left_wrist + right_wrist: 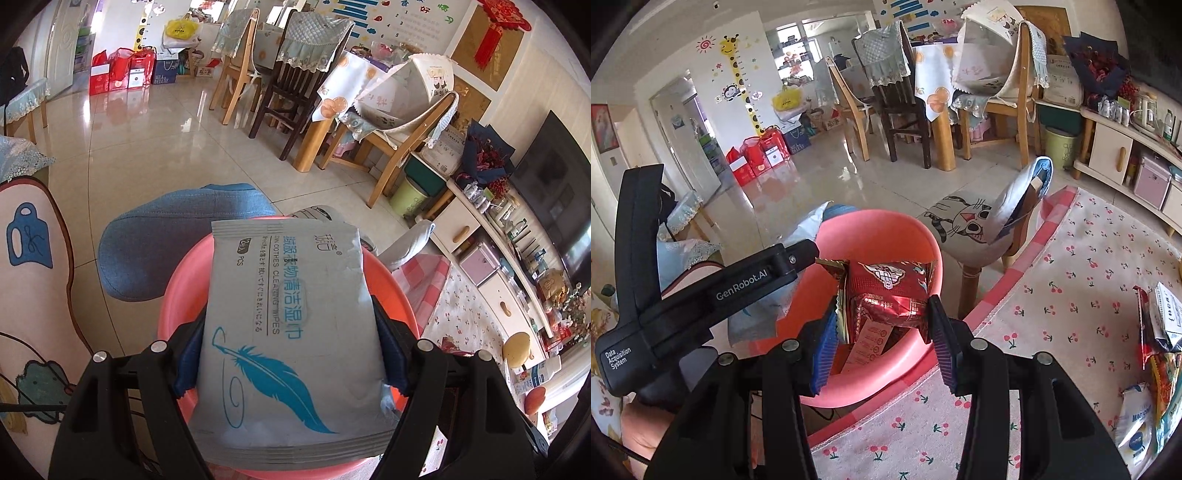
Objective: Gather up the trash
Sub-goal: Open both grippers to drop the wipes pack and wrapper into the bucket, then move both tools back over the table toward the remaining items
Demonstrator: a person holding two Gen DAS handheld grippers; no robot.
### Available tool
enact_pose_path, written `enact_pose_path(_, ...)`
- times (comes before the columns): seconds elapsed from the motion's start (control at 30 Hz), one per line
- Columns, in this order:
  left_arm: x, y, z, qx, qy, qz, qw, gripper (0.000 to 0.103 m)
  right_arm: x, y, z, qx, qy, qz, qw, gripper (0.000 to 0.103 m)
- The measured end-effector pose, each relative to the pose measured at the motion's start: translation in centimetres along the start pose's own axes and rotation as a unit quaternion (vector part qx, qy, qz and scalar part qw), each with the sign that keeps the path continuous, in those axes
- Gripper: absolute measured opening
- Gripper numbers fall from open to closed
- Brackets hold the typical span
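My left gripper point(290, 350) is shut on a grey wet-wipes pack point(288, 325) with a blue feather print, gripped across its width. The pack hangs above a pink plastic basin point(173, 291). In the right wrist view my right gripper point(884, 328) is shut on a red foil snack wrapper point(886, 295), held over the same pink basin point(879, 229). The left gripper's black body point(713, 291) and the wipes pack point(757, 314) show at the left of that view, over the basin's rim.
Several more wrappers and packets point(1156, 350) lie on the cherry-print rug point(1071, 295) at the right. A cat-print stool point(975, 225) stands behind the basin, and a blue cushion point(184, 236) lies beyond it. Dining chairs point(291, 77) and a table stand across the tiled floor.
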State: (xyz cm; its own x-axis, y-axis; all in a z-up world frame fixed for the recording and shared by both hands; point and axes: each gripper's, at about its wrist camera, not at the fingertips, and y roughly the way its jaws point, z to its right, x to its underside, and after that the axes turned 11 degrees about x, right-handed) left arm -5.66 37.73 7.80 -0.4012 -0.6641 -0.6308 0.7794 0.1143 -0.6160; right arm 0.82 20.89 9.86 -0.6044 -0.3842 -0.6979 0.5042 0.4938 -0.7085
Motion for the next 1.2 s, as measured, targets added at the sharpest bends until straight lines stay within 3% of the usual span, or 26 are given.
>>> enact_pose_path(0.2, 0.0, 0.4, -0.3, -0.015, -0.007, -0.01, 0.9998, 0.082, -0.1, 0.6, 0.2, -0.005, 0.009, -0.007, 1.0, 0.052)
enact_pose_path(0.63, 0.7, 0.5, 1.0, -0.011, 0.027, -0.003, 0.9996, 0.084, 2.3, -3.0, 2.5, 0.043, 0.042, 0.043, 0.997, 0.09)
enact_pose_path(0.8, 1.8, 0.5, 3.4, 0.019, 0.081, 0.006, 0.9965, 0.084, 3.9, -4.2, 3.9, 0.069, 0.053, 0.038, 0.995, 0.091)
enact_pose_path(1.0, 3.7, -0.6, 6.6, 0.079, 0.144, 0.054, 0.9849, 0.09, 6.2, -6.0, 5.8, 0.1, 0.065, 0.044, 0.992, 0.093)
enact_pose_path(1.2, 4.9, -0.7, 9.2, 0.113, 0.176, 0.055, 0.9763, 0.09, 8.5, -8.1, 7.8, 0.131, 0.071, 0.057, 0.987, 0.094)
